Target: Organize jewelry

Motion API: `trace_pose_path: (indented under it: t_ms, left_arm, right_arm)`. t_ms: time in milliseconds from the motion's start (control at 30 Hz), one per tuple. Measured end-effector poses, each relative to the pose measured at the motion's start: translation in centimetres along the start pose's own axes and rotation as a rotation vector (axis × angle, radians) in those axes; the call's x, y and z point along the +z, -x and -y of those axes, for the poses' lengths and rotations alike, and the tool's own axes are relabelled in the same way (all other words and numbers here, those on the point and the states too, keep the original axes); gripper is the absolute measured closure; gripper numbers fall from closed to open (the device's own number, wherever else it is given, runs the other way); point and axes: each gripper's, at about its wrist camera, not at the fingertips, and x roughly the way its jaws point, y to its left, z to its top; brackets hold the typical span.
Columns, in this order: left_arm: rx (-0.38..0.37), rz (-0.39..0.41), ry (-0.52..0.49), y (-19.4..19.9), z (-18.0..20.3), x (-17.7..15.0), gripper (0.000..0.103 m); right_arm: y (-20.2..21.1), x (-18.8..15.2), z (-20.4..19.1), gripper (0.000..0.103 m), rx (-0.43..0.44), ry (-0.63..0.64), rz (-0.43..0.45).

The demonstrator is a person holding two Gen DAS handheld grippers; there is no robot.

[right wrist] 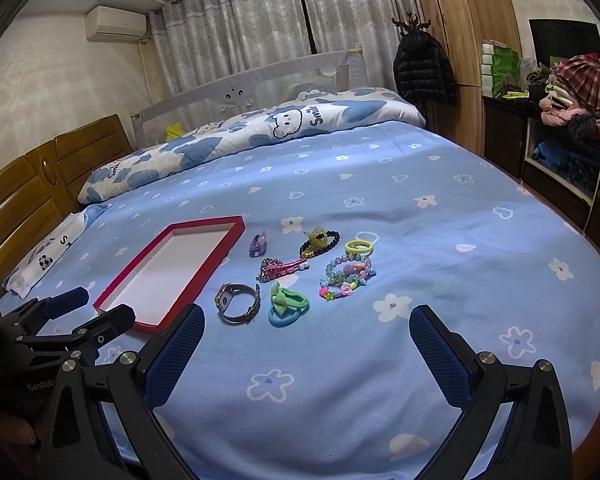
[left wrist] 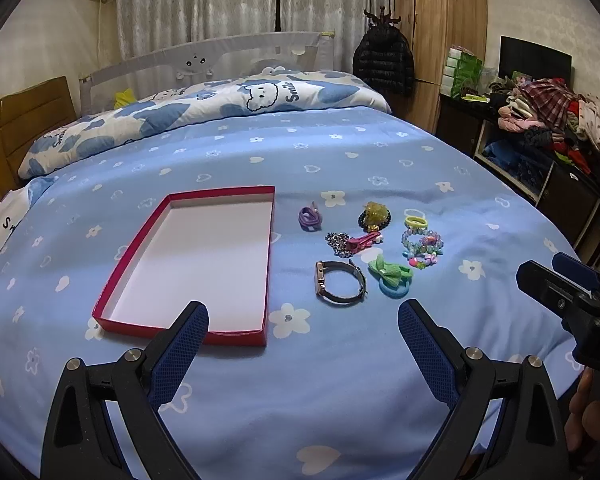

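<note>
- The left gripper [left wrist: 302,334] and the right gripper [right wrist: 306,336] both hang over the bed [left wrist: 380,400] with fingers spread wide, holding nothing.
- The jewelry lies loose on the sheet, ahead of both tools: a watch [left wrist: 340,284] nearest, a green bow hair tie [left wrist: 390,274] beside it, bead bracelets [left wrist: 422,246] further out.
- The red box [left wrist: 120,270] sits ahead and left of the left gripper, its white floor bare.
- The watch looks stiff and fairly heavy; its band is probably the safest place to pinch. The hair ties are soft and light; the beads may roll or slip.
- The tangled chain under the pink clip [left wrist: 364,240] is hard to make out.
</note>
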Motion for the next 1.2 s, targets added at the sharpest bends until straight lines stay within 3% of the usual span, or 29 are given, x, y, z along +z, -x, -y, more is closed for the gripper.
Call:
trace_pose_path:
  t_ms: [467,667,1000,1200]
  left_arm:
    - [-0.034,-0.054,-0.009,-1.8,0.0,1.0,0.007]
    - [-0.06,-0.117,-0.059,-4.1,0.3,2.7,0.018]
    - [-0.059,-0.235,-0.152,-9.1,0.6,5.7,0.038]
    - [-0.063,-0.28,-0.172,-12.2,0.5,7.1,0.041]
  right_arm:
    - [-1.6,-0.2,1.2,0.002,0.015,-0.014,-0.034]
    - [-2.7,0.5,1.9,0.002,0.026,-0.02,-0.059]
    - [-6.5,2.0,4.3,0.02,0.043,-0.067,-0.155]
    - [-9.8,3.0,5.5,0.034,0.036,-0.08,-0.221]
